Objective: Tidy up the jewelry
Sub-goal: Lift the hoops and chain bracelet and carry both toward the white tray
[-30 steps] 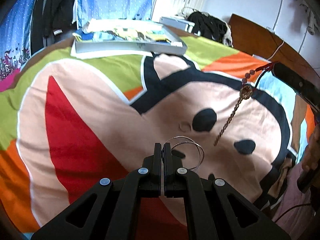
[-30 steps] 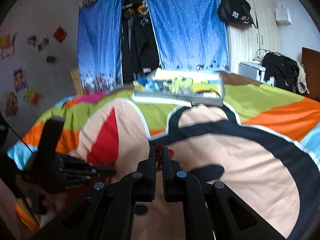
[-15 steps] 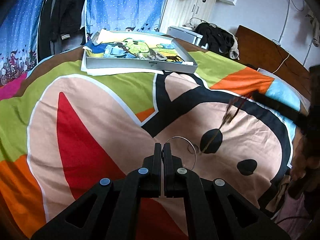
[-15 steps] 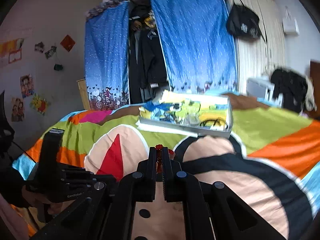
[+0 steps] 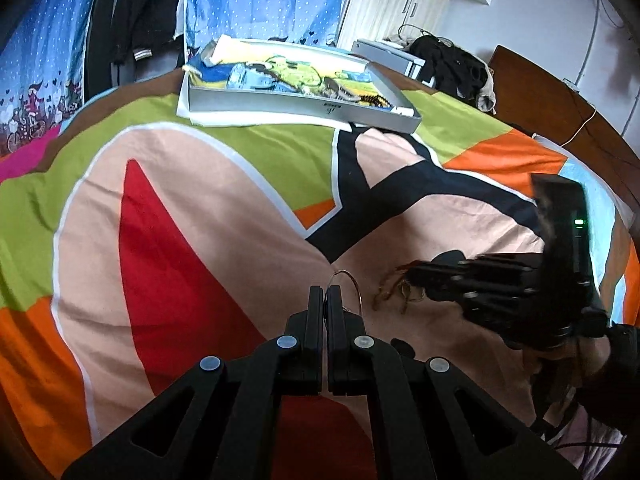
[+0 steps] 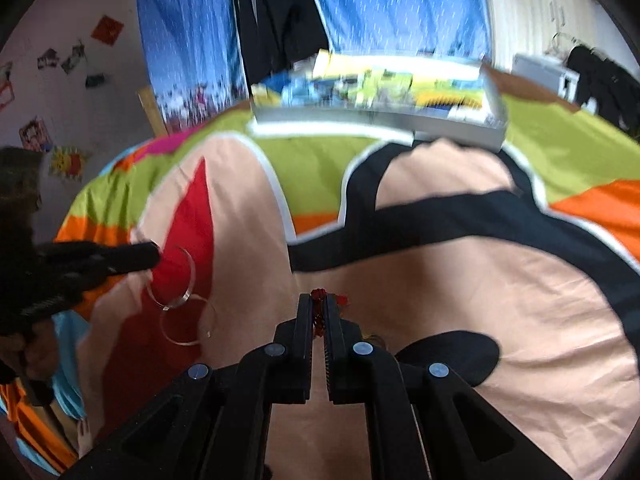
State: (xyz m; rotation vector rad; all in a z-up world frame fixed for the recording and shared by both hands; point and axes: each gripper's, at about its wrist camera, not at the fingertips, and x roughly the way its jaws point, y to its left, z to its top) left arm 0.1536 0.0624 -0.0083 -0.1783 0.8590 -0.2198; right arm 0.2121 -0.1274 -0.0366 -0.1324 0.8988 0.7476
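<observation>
Both grippers angle down over the cartoon bedspread [image 5: 224, 208]. L gripper [image 5: 325, 292] is clamped on thin wire bangles [image 6: 180, 292], dangling. R gripper [image 6: 319, 304], low beside it, pinches a red-beaded necklace [image 5: 394, 292] w/ chain bunched on the cover. Jewelry tray [image 5: 296, 106] sits far back

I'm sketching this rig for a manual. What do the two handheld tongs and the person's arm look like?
Both tongs are matte black plastic. The left tongs have two flat parallel fingers on triangular cut-out linkages with round silver pivot pins. The right tongs match, with ribbed inner pads; seen from the left wrist view, their upright black housing shows a small green light. A dark sleeve covers the right arm, with thin cables trailing below.
</observation>
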